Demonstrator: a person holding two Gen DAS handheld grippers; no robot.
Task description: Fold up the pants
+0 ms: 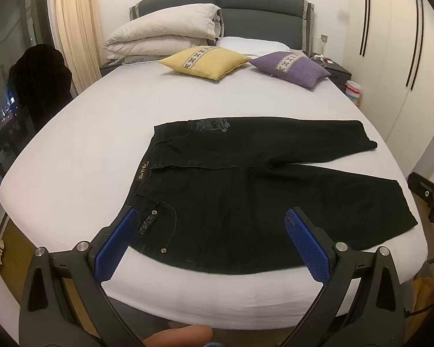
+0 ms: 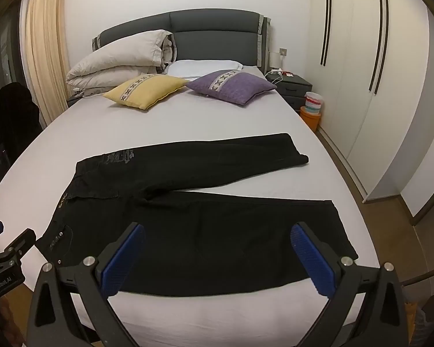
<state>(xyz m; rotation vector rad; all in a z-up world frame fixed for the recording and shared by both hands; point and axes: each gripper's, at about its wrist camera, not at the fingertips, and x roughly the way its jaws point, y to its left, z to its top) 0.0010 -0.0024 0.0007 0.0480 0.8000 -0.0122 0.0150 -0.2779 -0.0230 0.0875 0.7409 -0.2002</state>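
Spread flat across the lower middle of the white-sheeted bed, the black denim pants lie waistband left and legs right, while the left gripper and the right gripper hover above them, jaws wide apart, holding nothing.
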